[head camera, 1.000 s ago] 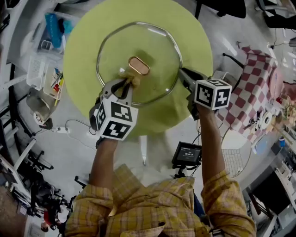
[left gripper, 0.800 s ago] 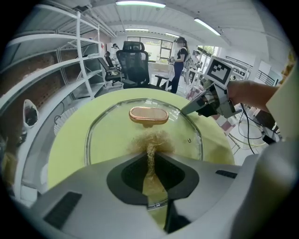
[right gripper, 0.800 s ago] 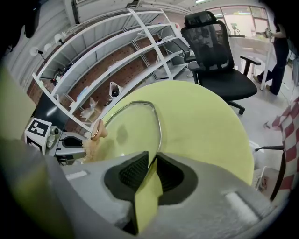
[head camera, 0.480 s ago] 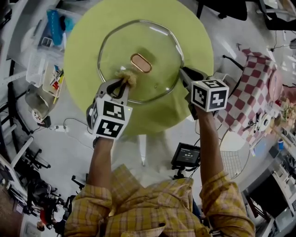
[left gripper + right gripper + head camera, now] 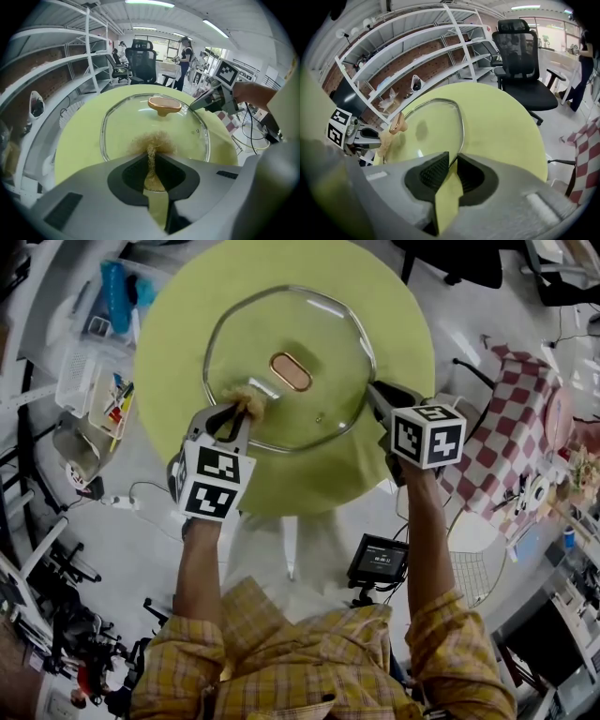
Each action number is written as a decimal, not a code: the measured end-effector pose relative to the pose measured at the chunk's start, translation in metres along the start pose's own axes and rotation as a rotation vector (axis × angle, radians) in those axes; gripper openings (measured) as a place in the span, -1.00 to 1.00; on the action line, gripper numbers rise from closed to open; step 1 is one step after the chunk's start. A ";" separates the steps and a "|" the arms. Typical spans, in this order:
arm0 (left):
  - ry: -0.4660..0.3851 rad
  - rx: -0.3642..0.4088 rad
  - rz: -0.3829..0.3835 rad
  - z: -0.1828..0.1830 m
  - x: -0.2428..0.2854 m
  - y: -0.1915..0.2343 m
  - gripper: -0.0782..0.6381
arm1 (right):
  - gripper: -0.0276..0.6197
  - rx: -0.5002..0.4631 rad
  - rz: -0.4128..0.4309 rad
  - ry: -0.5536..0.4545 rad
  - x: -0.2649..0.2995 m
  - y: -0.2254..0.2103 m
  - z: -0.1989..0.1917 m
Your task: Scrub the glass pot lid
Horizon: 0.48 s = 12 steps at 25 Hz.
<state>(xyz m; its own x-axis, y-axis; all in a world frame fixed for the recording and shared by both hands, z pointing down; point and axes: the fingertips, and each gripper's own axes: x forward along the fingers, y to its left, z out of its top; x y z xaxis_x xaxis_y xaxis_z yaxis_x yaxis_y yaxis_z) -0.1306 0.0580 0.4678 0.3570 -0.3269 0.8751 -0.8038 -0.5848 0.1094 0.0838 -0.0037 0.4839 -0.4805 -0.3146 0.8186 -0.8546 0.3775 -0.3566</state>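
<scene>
Glass pot lid (image 5: 323, 338) lies flat on the round green table (image 5: 173, 329), whole only in the head view. The left gripper view shows the left gripper (image 5: 151, 159) pinched tight on a tan scrubber (image 5: 152, 140) pressed against the glass. The right gripper view shows the right gripper (image 5: 452, 164) closed on the lid's rim.

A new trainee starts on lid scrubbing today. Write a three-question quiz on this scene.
1. True or false: the right gripper is shut on the rim of the glass pot lid.
2. The left gripper holds: A) a tan fibrous scrubber; B) a blue sponge; C) nothing.
3. What does the lid rest on?
Key: 1 true; 2 A; 3 a round yellow-green table.
</scene>
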 end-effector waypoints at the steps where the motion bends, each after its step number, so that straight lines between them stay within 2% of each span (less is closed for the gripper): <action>1: 0.002 -0.002 0.004 -0.001 -0.001 0.003 -0.66 | -0.76 0.003 0.001 -0.001 0.000 0.000 0.000; 6: 0.026 -0.025 0.025 -0.009 -0.002 0.015 -0.66 | -0.76 -0.001 -0.007 0.002 0.000 0.001 0.002; 12: 0.002 -0.039 0.060 -0.007 -0.004 0.029 -0.66 | -0.76 0.000 -0.009 0.004 0.000 0.000 0.001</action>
<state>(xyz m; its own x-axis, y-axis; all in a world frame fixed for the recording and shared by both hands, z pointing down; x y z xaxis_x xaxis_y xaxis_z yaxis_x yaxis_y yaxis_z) -0.1584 0.0475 0.4709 0.3069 -0.3585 0.8816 -0.8413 -0.5353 0.0752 0.0836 -0.0051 0.4834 -0.4720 -0.3142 0.8237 -0.8589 0.3747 -0.3492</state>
